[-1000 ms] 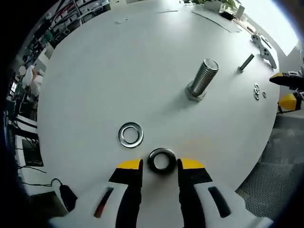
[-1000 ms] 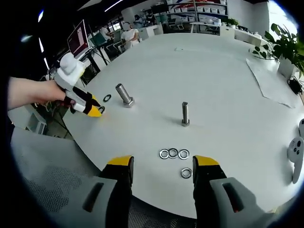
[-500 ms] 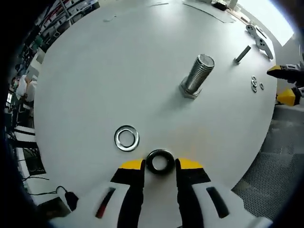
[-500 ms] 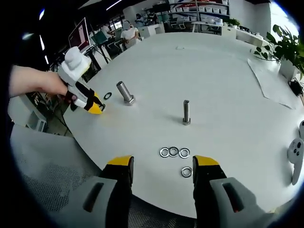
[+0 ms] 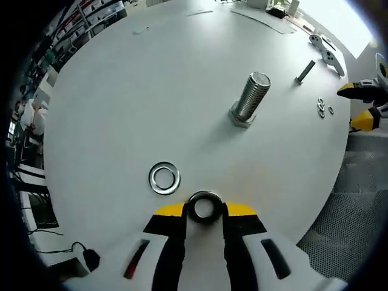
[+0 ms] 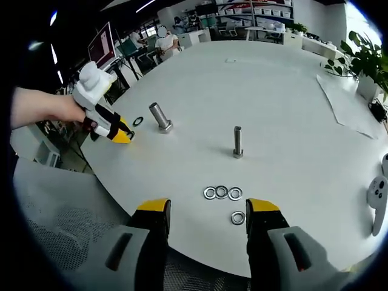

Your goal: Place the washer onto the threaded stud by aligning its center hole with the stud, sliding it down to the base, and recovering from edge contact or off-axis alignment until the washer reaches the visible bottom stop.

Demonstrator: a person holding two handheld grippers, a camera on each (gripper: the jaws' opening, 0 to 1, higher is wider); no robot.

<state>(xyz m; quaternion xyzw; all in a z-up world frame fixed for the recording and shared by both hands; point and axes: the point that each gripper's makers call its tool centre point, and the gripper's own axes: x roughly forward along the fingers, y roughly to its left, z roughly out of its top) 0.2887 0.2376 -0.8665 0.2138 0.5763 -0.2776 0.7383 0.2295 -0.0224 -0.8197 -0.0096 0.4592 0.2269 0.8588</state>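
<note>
Left gripper point(image 5: 204, 209) is down at the near edge of the round white table point(image 5: 151, 91), and its yellow-tipped jaws are closed in on a thick dark washer point(image 5: 204, 206), one tip pressed to each side of the ring, the washer lying flat on the tabletop. Just beyond and to the left of it sits a second, shinier flat washer point(image 5: 164, 178), on its own, not touched by anything. Further up the table stands the big threaded stud point(image 5: 248, 100), head down, thread up, leaning slightly in this fisheye picture, well apart from the gripped washer. Past it there's a slimmer bolt point(image 5: 305, 71) and a little cluster of small washers point(image 5: 322, 108) near the table's far edge, with the other gripper's yellow tips peeking in from the right.

Over to the right gripper view: the right gripper point(image 6: 202, 209) hangs at the table's edge with its jaws spread wide, nothing between them. Right ahead lie three small washers in a row point(image 6: 222, 193), touching each other, and a fourth small washer point(image 6: 237, 217) just nearer and to the right. The slim bolt point(image 6: 237, 142) stands upright beyond them. Far left, a hand point(image 6: 57, 109) holds the left gripper point(image 6: 124, 136) low to the table beside the big stud point(image 6: 160, 117)
</note>
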